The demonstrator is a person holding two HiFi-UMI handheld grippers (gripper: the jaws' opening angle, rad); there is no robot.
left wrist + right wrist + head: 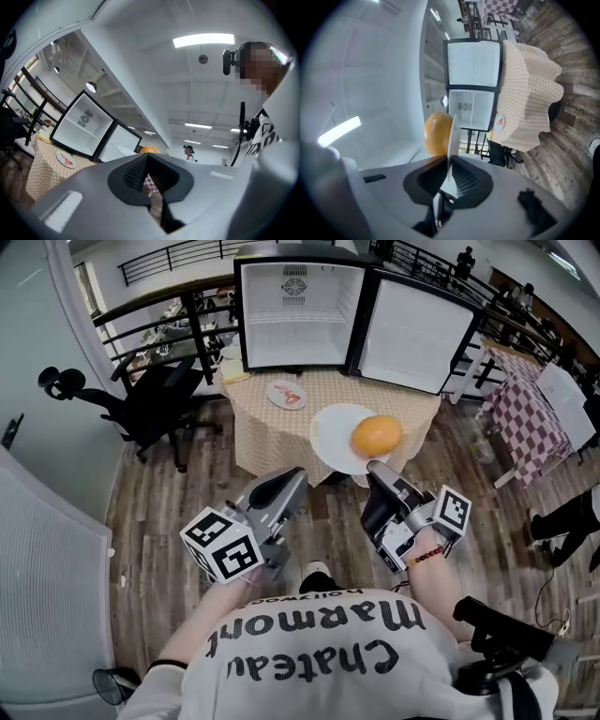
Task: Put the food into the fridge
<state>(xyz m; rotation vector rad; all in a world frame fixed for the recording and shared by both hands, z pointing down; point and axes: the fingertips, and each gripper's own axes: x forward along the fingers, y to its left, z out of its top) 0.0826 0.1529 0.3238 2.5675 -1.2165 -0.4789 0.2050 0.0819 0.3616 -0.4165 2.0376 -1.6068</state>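
An orange (pixel 377 435) rests on a white plate (pixel 336 439) that my right gripper (pixel 377 470) is shut on at the near rim, held level in front of the table. In the right gripper view the plate (pixel 453 136) shows edge-on between the jaws, with the orange (pixel 437 134) beside it. The small fridge (pixel 298 313) stands open on the checked table (pixel 253 432), its shelves bare. A smaller plate with red food (pixel 286 395) lies before it. My left gripper (pixel 292 486) hangs shut and empty, near left of the table.
The fridge door (pixel 412 332) swings out to the right. A black office chair (pixel 155 399) stands left of the table, and a red checked table (pixel 539 413) at the right. Railings run behind the fridge. The floor is wooden.
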